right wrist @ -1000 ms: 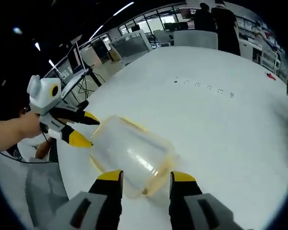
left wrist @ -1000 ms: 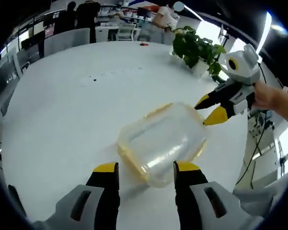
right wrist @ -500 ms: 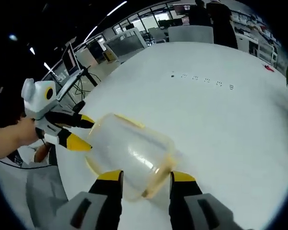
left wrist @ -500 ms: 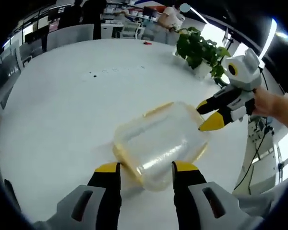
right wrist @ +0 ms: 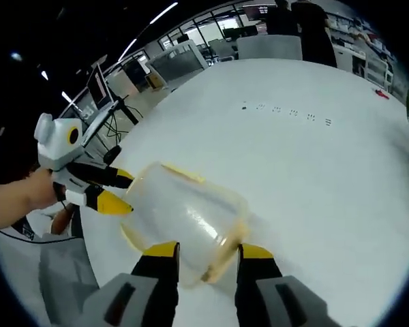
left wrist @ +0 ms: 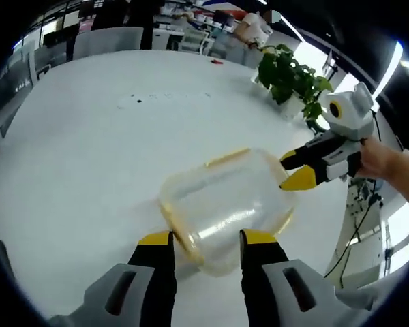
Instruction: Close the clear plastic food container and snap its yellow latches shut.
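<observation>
Your clear plastic container (left wrist: 225, 204) lies on the white desk (left wrist: 88, 157), and everything else can be placed from it. It has a yellow rim and yellow latches (left wrist: 226, 158) along its edges, and its lid sits on top.

In the left gripper view, your left gripper (left wrist: 203, 240) sits at the container's near end, its yellow-tipped jaws standing apart with the container's end between them; you cannot tell from here whether the tips touch the plastic. Your right gripper (left wrist: 294, 169) comes in at the container's far end, its jaws narrowly parted, the tips right against the corner there. Your hand (left wrist: 382, 158) holds it just behind.

In the right gripper view, the right gripper (right wrist: 206, 249) straddles its own end of the container (right wrist: 184, 218), jaws apart. The left gripper (right wrist: 119, 193) meets the opposite end, tips at the rim.

Beyond the container, well away, a potted plant (left wrist: 290, 78) stands on the desk, along with a row of small dark marks (right wrist: 286, 114). People (right wrist: 296, 27) stand past the desk's far edge.
</observation>
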`<action>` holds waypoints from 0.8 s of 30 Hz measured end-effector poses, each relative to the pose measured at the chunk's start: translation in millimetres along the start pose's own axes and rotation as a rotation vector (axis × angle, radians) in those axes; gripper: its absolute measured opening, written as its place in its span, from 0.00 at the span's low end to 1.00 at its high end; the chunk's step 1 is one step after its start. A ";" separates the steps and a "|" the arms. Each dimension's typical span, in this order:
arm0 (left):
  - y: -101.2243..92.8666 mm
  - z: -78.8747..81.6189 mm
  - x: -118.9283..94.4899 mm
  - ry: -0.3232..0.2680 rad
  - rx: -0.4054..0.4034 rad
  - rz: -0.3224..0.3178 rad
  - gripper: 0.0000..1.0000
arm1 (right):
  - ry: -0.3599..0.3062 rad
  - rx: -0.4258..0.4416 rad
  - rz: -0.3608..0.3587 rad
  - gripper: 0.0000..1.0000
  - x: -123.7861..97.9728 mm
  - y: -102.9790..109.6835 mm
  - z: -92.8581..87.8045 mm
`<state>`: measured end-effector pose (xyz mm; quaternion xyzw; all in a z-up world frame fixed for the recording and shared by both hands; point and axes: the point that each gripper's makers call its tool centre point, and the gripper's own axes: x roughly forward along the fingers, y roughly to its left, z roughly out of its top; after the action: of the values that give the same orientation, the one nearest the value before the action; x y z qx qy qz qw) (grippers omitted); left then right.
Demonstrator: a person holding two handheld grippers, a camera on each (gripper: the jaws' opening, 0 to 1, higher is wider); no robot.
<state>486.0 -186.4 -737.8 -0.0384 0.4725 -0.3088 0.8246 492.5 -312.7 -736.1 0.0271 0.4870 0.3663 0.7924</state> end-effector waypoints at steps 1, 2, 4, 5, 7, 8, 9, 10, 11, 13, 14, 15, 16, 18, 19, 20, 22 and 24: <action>2.0 -0.1 0.1 0.001 0.000 0.000 0.34 | 0.008 0.003 0.006 0.27 -0.1 0.4 -0.7; 3.2 0.2 0.8 -0.002 -0.003 0.000 0.33 | 0.013 0.011 0.016 0.26 -0.5 1.6 -1.5; 4.4 5.0 0.7 -0.024 -0.013 0.008 0.33 | 0.033 0.087 0.044 0.23 0.8 6.9 -11.0; 4.3 2.3 -1.6 -0.011 -0.011 0.005 0.33 | 0.005 0.049 0.040 0.23 2.0 1.5 -6.7; 5.1 3.0 -2.1 -0.006 -0.006 0.005 0.33 | 0.002 0.042 0.023 0.23 0.1 4.9 -5.5; 6.0 3.4 -2.0 -0.007 -0.006 0.003 0.33 | -0.004 0.051 0.019 0.24 1.1 5.0 -4.7; 6.7 3.8 -2.3 -0.007 -0.006 0.000 0.33 | -0.009 0.054 0.022 0.24 0.9 4.9 -5.3; 6.2 4.0 -2.1 -0.005 -0.002 -0.003 0.33 | -0.016 0.059 0.024 0.24 0.7 4.8 -5.9; 6.2 4.3 -2.1 -0.002 0.003 -0.002 0.33 | -0.020 0.068 0.024 0.24 0.9 5.0 -5.3; 6.3 4.5 -2.1 0.001 0.006 -0.004 0.33 | -0.016 0.066 0.019 0.24 1.3 6.6 -5.2; 5.7 4.3 -2.8 0.002 0.007 -0.005 0.33 | -0.017 0.068 0.019 0.24 1.6 5.6 -5.0; 5.7 4.3 -2.8 0.000 0.007 -0.004 0.33 | -0.020 0.073 0.021 0.24 1.8 5.6 -4.9; 6.0 4.4 -2.8 0.000 0.006 -0.002 0.33 | -0.021 0.075 0.021 0.24 1.8 5.4 -4.9; 5.6 4.6 -2.8 -0.004 0.007 -0.002 0.33 | -0.031 0.079 0.020 0.25 1.8 5.7 -5.1; 5.8 4.5 -3.0 -0.004 0.009 -0.002 0.33 | -0.033 0.082 0.019 0.25 1.9 6.1 -5.0; 5.9 4.8 -2.9 -0.004 0.009 -0.003 0.33 | -0.034 0.086 0.017 0.25 2.0 6.2 -4.8; 7.2 5.0 -2.3 0.004 0.011 -0.005 0.33 | -0.029 0.085 0.014 0.25 2.5 8.7 -5.5; 6.3 3.7 -4.0 0.004 0.012 -0.007 0.33 | -0.024 0.086 0.013 0.25 2.5 9.5 -6.3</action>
<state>490.4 -180.0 -735.0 -0.0344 0.4721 -0.3147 0.8227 482.8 -306.2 -737.5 0.0689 0.4925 0.3498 0.7939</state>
